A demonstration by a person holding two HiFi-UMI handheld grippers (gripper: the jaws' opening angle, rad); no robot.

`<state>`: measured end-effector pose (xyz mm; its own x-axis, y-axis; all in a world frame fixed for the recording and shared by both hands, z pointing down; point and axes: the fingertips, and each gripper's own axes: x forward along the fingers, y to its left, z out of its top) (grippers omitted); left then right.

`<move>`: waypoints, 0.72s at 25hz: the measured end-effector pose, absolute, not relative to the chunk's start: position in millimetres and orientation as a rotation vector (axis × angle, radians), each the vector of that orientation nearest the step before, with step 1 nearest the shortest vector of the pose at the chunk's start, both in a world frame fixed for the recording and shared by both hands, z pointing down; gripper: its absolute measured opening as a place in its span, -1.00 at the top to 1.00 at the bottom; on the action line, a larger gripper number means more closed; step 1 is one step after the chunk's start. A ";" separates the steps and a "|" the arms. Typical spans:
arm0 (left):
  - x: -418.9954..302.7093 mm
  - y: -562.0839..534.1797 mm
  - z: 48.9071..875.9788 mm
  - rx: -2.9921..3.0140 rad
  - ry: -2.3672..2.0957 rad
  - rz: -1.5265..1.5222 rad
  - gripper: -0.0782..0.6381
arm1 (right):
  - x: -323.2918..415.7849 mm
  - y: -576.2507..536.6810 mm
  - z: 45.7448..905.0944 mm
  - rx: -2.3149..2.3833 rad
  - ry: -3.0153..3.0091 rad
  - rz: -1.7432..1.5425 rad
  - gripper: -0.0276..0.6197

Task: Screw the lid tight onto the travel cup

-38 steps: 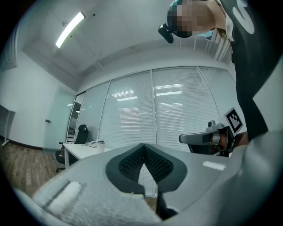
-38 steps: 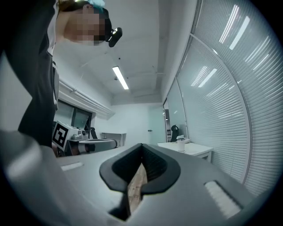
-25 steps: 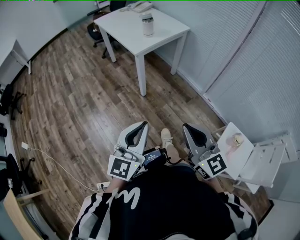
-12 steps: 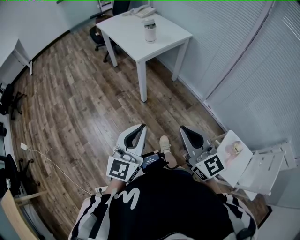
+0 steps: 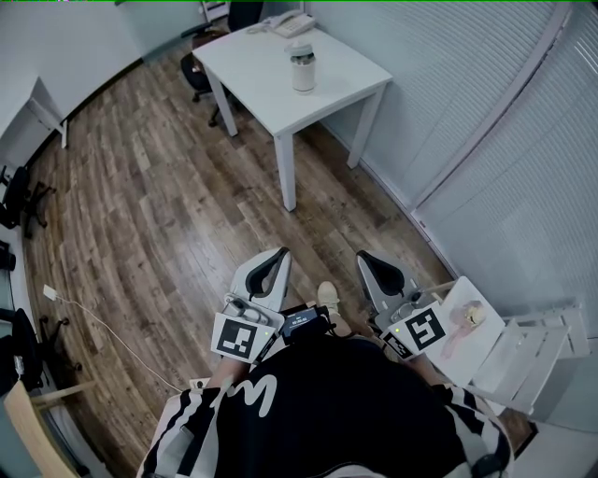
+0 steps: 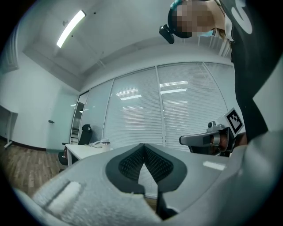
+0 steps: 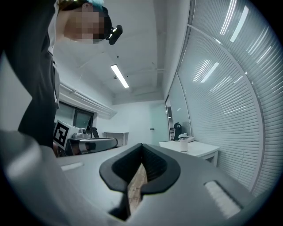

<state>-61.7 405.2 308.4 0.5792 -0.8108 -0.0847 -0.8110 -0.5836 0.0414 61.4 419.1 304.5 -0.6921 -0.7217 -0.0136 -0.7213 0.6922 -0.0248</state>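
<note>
A person stands on the plank floor (image 5: 168,205) of a bright office, well apart from the white counter (image 5: 252,65) at the far side of the room; the travel cup (image 5: 302,68) stands upright near the middle of that counter, with a telephone (image 5: 288,21) lying behind it and an office chair (image 5: 194,67) at the counter's far edge. The left tongs (image 5: 277,253) and the right tongs (image 5: 363,257) are held level in front of the body, side by side and apart from each other, both pointing toward the counter; each pair is closed tight, its ribbed pads meeting with nothing between them, as each gripper view shows. A darker band at the cup's top looks like the lid (image 5: 301,49), sitting on the mouth; at this range it cannot be told whether it is threaded on or merely resting. The step in hand appears to be the approach, with no part of the screwing begun; the cup is out of reach of either pair. The next move likely calls for closing the gap to the counter and opening both pairs, then bracing the cup's body with one while the other takes the lid's rim squarely and turns it; a skewed grip on the lid could cross the thread or tip the tall cup.
</note>
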 end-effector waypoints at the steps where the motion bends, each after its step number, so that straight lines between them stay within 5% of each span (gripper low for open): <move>1: -61.4 397.5 307.9 -2.786 1.439 0.149 0.78 | 62.1 410.9 303.3 -1.218 2.871 -0.024 0.91; 18: -31.6 279.0 297.1 -2.750 1.475 0.146 0.78 | 94.4 282.9 289.2 -1.170 2.867 -0.002 0.91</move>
<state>-31.6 279.0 297.1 0.5499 -0.8303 -0.0907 -0.8320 -0.5541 0.0285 94.4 282.9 289.2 -0.7135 -0.6995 -0.0409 -0.6994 0.7145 -0.0180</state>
